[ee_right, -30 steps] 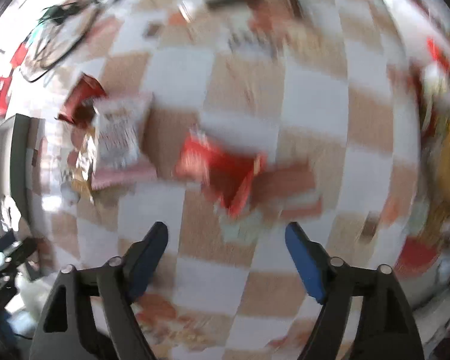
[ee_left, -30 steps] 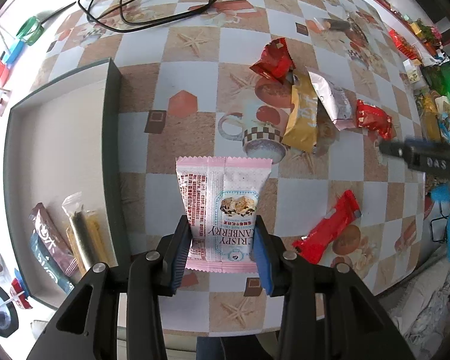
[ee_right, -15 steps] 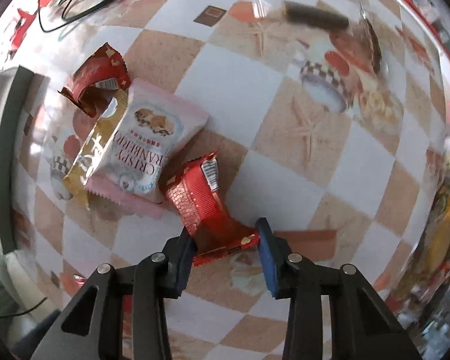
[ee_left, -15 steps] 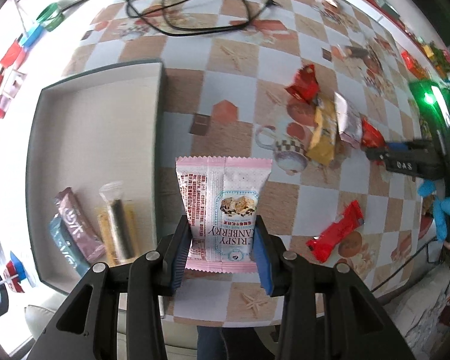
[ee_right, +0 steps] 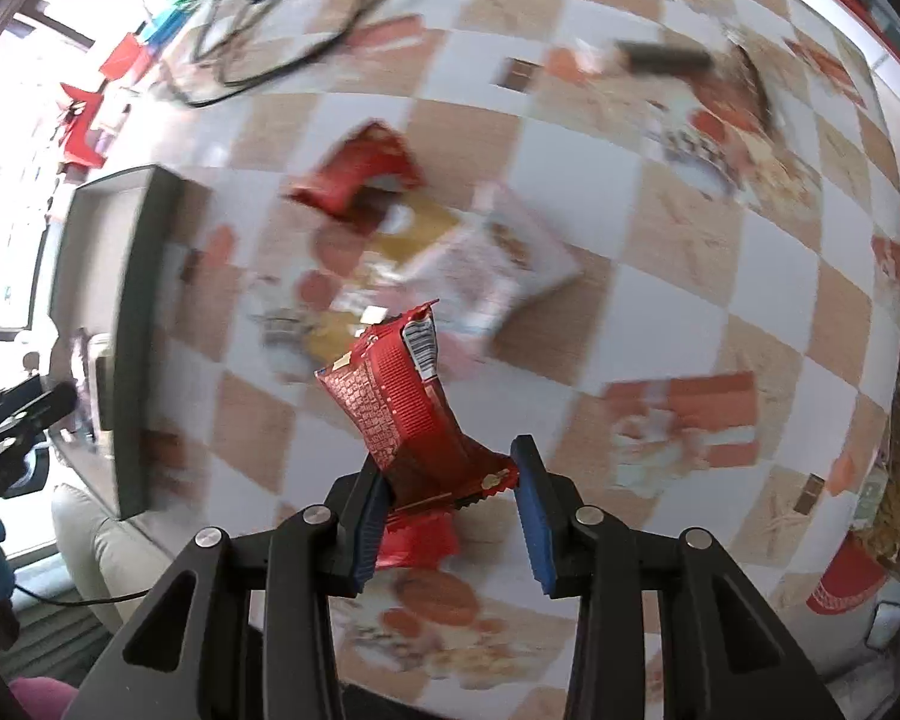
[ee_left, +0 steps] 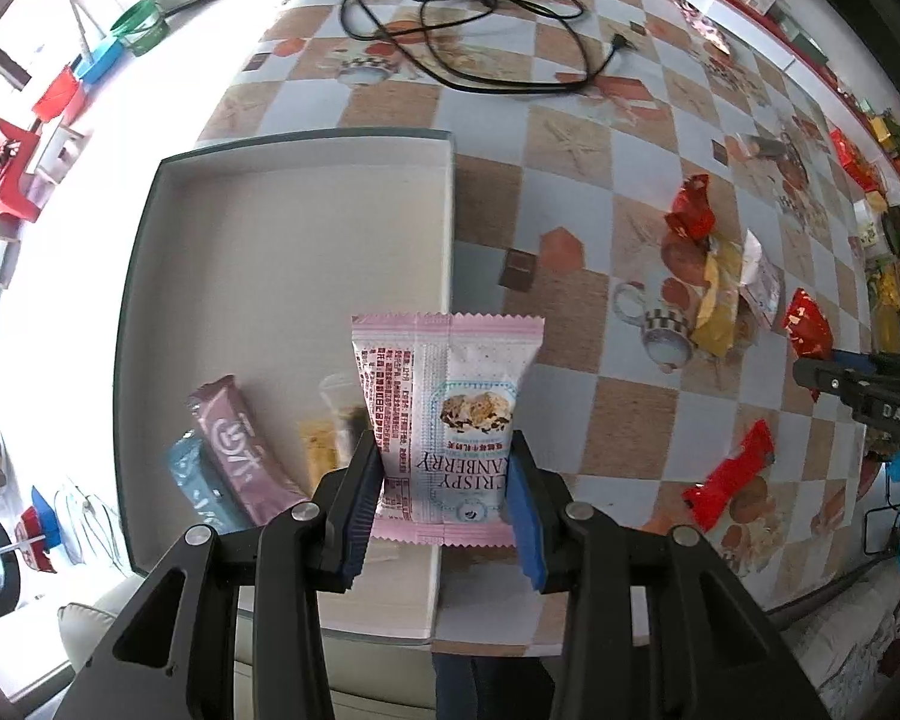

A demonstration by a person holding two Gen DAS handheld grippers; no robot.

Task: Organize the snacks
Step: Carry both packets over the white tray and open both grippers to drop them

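Note:
My left gripper (ee_left: 444, 483) is shut on a pink cranberry snack pack (ee_left: 444, 414), held above the right wall of the dark open box (ee_left: 144, 276). In the box lie a maroon bar (ee_left: 237, 447), a blue bar (ee_left: 195, 483) and a yellow pack (ee_left: 321, 453). In the right wrist view my right gripper (ee_right: 450, 501) is shut on a red snack pack (ee_right: 399, 402), lifted off the checkered tablecloth (ee_right: 660, 312). Below it lie another pink pack (ee_right: 498, 264), a gold pack (ee_right: 390, 246) and a red pack (ee_right: 360, 171).
A long red bar (ee_left: 729, 480) lies on the cloth near the table's front edge. Black cables and a charger (ee_left: 450, 12) sit at the far side. The right gripper's body (ee_left: 870, 396) enters the left wrist view from the right. Coloured clutter lines the far right edge.
The left gripper carried the pink pack leftwards over the box's edge. The right gripper came down around the red pack, shut on it and lifted it off the cloth.

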